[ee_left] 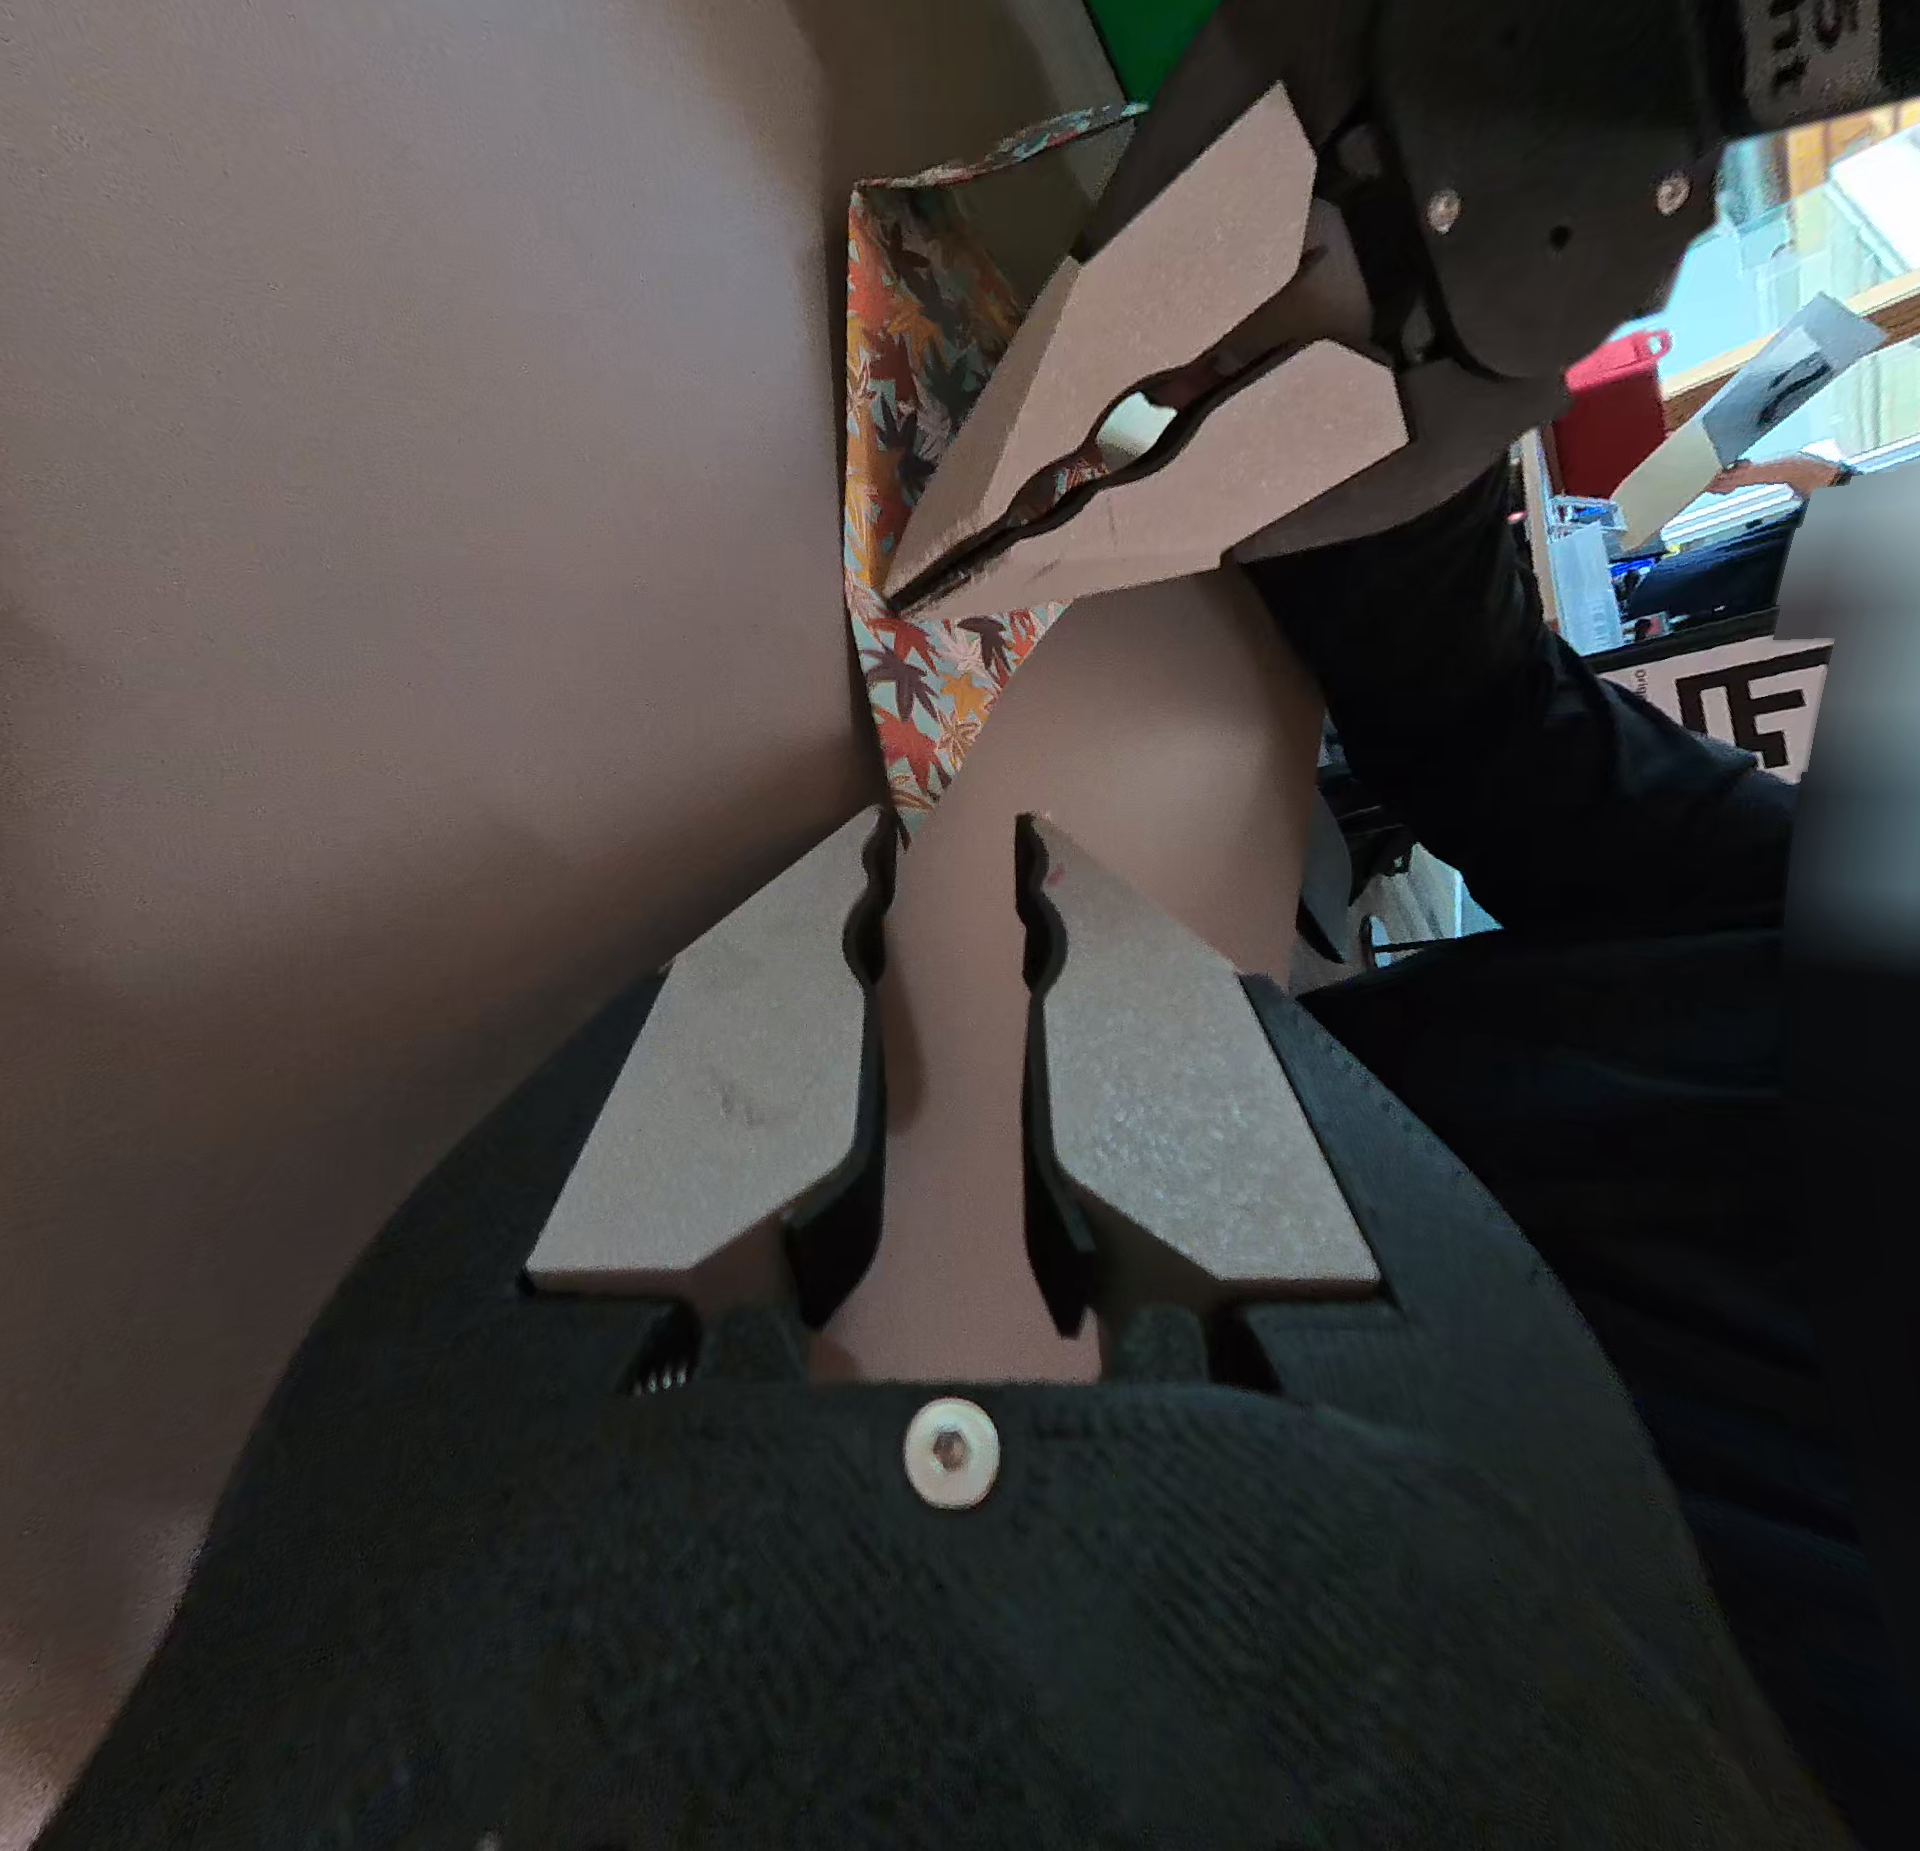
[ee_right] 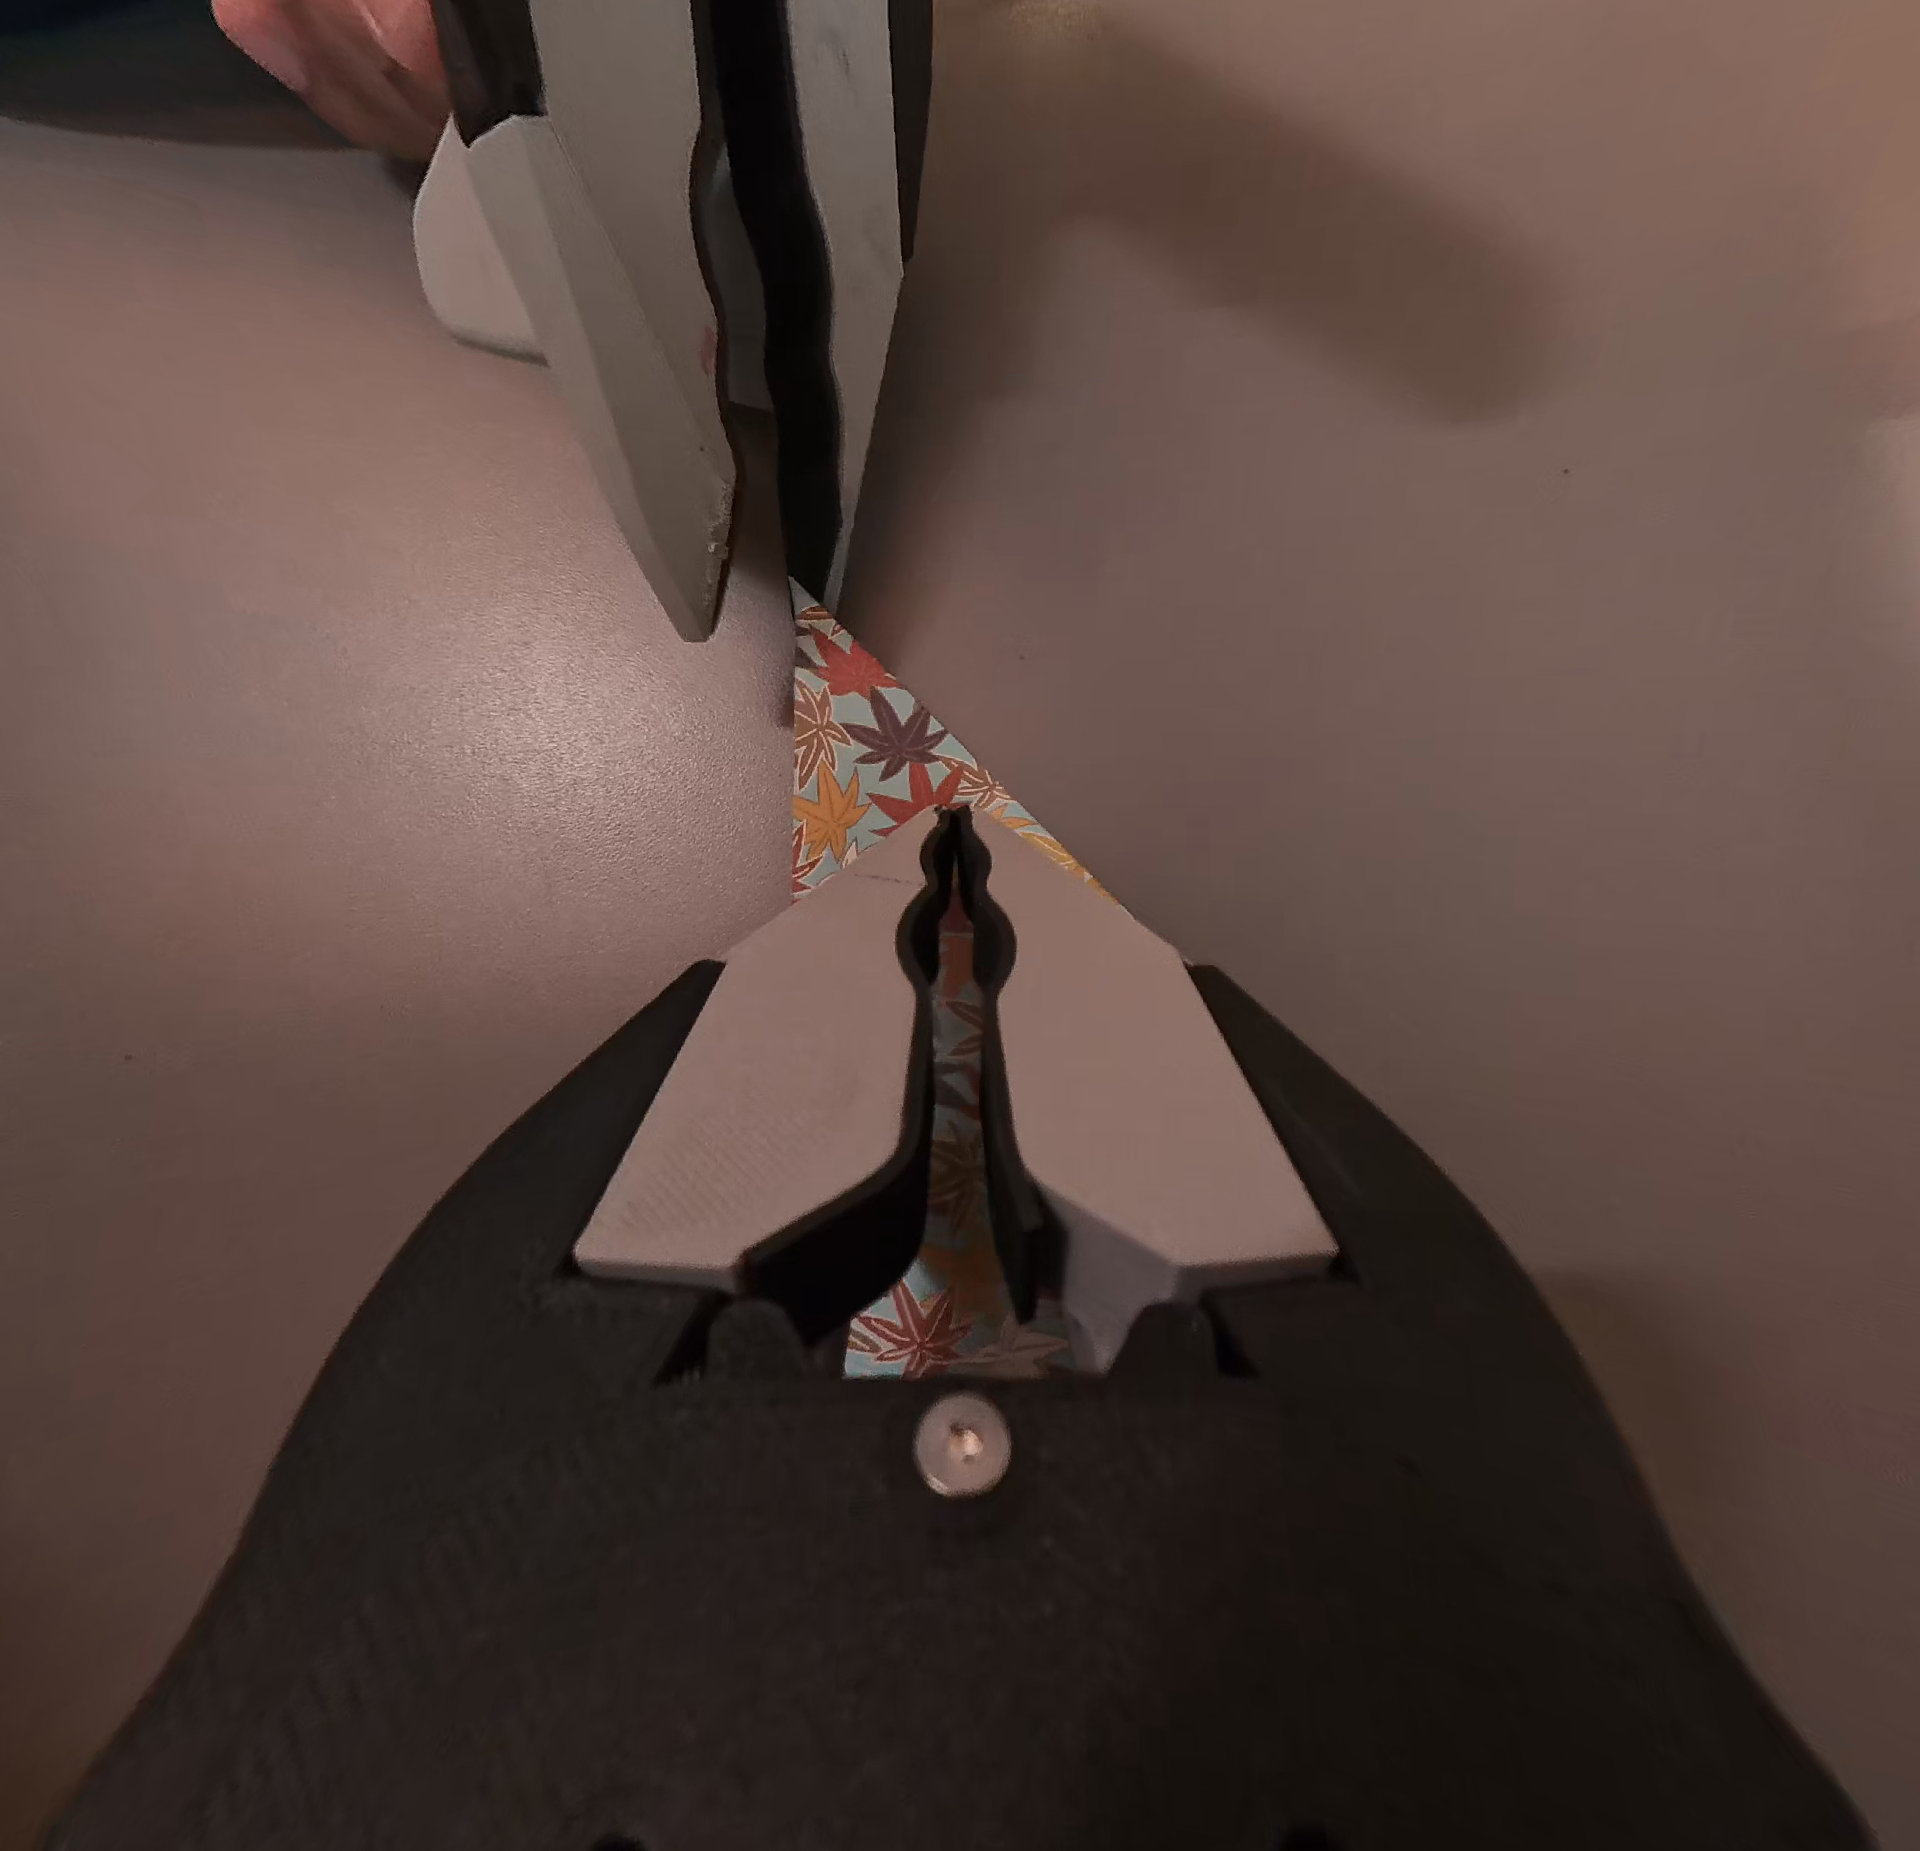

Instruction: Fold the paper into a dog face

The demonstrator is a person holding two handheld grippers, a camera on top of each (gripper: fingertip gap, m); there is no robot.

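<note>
The right gripper (ee_right: 958,814) pinches the leaf-print paper (ee_right: 847,731) to lift one flap. The left gripper (ee_left: 956,825), spread apart, touches the paper's far corner, likely to keep it on the counter (ee_right: 1455,762).

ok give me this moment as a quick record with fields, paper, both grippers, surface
paper: leaf-patterned sheet, folded, one part raised off the surface
right gripper: fingers shut on the paper
left gripper: fingers apart, holding nothing, one tip at the paper's pointed corner
surface: plain grey-brown table
fold state: no dog face recognisable yet
background: cluttered shelves and a red container past the table, left wrist view only
</note>
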